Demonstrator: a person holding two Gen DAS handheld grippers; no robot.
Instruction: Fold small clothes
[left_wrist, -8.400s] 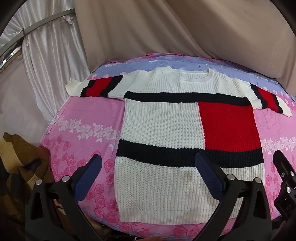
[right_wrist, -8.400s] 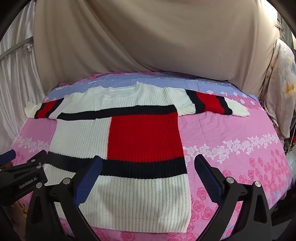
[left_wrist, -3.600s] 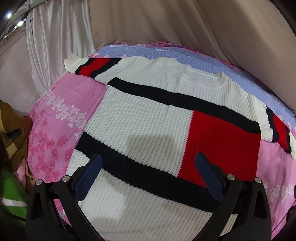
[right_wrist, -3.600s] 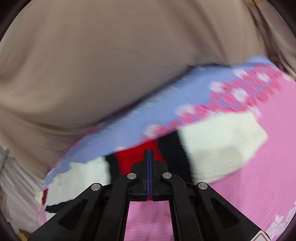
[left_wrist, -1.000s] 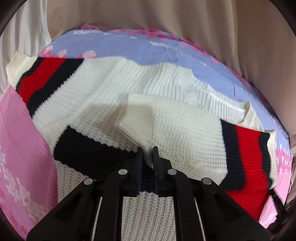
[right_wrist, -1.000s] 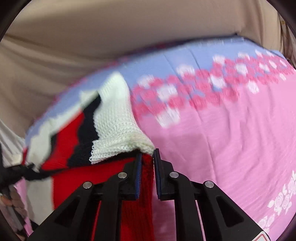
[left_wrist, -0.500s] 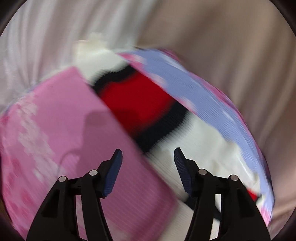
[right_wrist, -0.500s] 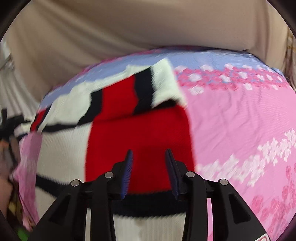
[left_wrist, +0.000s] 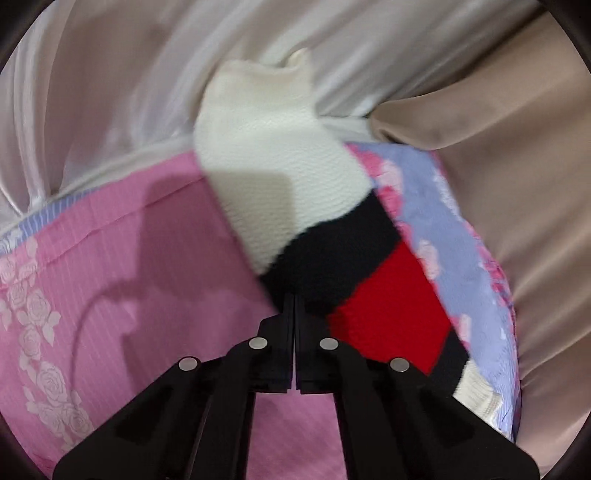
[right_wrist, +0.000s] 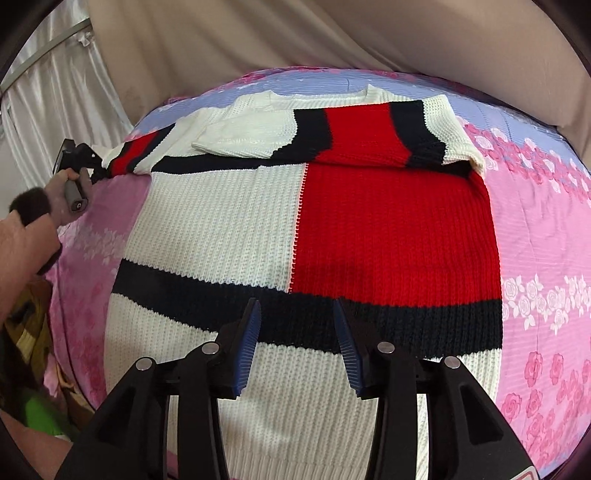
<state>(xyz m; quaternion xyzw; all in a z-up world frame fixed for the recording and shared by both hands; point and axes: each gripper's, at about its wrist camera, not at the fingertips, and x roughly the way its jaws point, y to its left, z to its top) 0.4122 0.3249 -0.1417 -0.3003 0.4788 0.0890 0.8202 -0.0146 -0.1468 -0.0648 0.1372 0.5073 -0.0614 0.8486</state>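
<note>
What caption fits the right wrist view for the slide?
Right gripper open above the sweater; right sleeve folded across the chest, left gripper pinching the left sleeve.

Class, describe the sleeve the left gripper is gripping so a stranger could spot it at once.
Start at the pink floral bedspread and the white, red and black knit sweater spread on it. Follow its chest to the side nearest the white curtain. That striped sleeve stretches outward, pinched by the left gripper, whereas the other sleeve lies folded across the chest.

Bed w/ pink rose-print sheet (right_wrist: 543, 236), lilac band (right_wrist: 517, 122) at 12 o'clock edge. Knit sweater (right_wrist: 258, 229) lies flat at centre, 3 o'clock sleeve (right_wrist: 354, 133) folded across chest.
</note>
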